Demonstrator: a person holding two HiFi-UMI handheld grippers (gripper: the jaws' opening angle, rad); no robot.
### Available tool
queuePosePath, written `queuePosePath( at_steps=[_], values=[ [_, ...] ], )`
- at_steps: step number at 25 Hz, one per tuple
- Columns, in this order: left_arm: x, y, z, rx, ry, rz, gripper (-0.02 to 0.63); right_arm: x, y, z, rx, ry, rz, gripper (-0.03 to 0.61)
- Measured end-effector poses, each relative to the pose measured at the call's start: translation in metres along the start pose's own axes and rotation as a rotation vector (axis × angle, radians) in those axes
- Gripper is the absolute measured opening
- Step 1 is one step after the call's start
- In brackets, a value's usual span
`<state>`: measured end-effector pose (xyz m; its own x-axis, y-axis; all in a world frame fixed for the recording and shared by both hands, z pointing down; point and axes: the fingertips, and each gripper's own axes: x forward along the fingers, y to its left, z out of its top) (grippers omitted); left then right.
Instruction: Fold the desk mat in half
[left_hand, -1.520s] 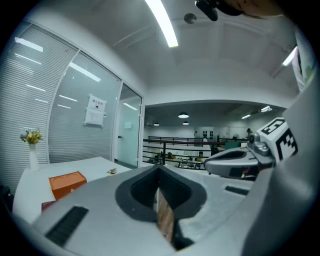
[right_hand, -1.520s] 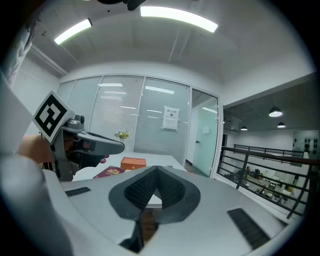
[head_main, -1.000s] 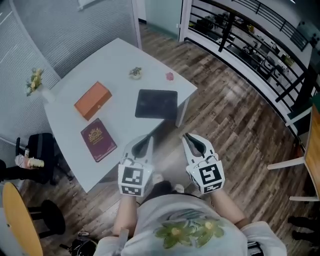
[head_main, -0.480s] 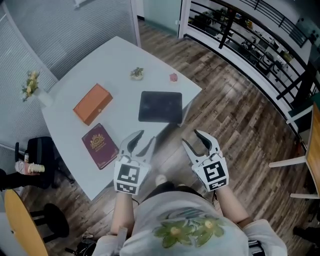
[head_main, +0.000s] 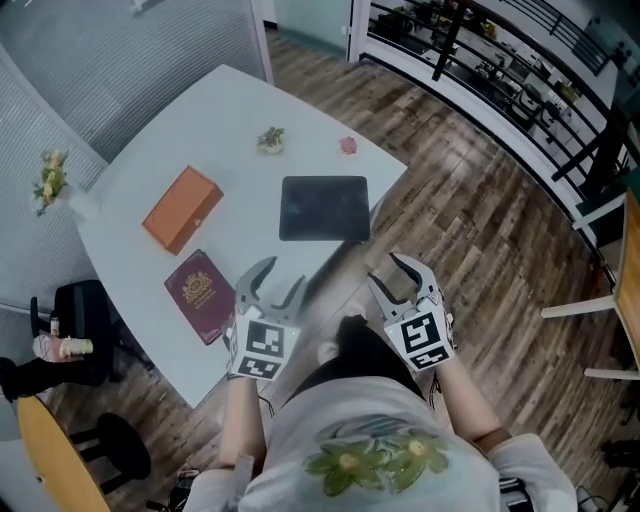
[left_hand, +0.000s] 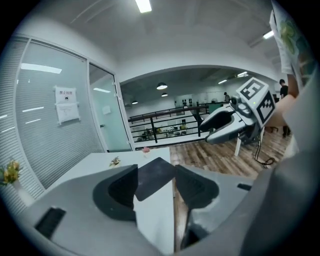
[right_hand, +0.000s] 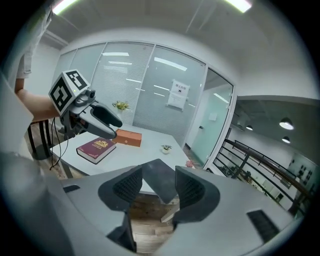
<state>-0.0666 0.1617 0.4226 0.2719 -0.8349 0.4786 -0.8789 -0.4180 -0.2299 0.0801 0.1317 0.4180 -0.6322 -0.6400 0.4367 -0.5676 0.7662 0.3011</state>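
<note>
The dark desk mat (head_main: 323, 208) lies flat near the white table's (head_main: 150, 160) right front corner. It also shows past the jaws in the left gripper view (left_hand: 155, 172) and the right gripper view (right_hand: 159, 182). My left gripper (head_main: 275, 280) hovers over the table's front edge, short of the mat. My right gripper (head_main: 393, 275) hangs over the wood floor just off the corner. Both have just been opening and stand open with nothing between their jaws. In each gripper view, the other gripper is visible off to the side.
An orange box (head_main: 181, 209) and a maroon book (head_main: 201, 283) lie left of the mat. A small plant (head_main: 270, 139) and a pink object (head_main: 348, 146) sit at the far edge, flowers (head_main: 48, 180) at the far left. A black railing (head_main: 520, 90) runs beyond.
Both grippers went from shut to open. They dropped lower and drew closer to the table's front edge, the left one now over it.
</note>
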Motion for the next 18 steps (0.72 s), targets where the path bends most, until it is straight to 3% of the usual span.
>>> queuePosePath(
  at_steps=[18],
  values=[
    [0.077, 0.019, -0.033, -0.03, 0.12, -0.059, 0.215, 0.082, -0.019, -0.079, -0.095, 0.216, 0.047, 0.196]
  ],
)
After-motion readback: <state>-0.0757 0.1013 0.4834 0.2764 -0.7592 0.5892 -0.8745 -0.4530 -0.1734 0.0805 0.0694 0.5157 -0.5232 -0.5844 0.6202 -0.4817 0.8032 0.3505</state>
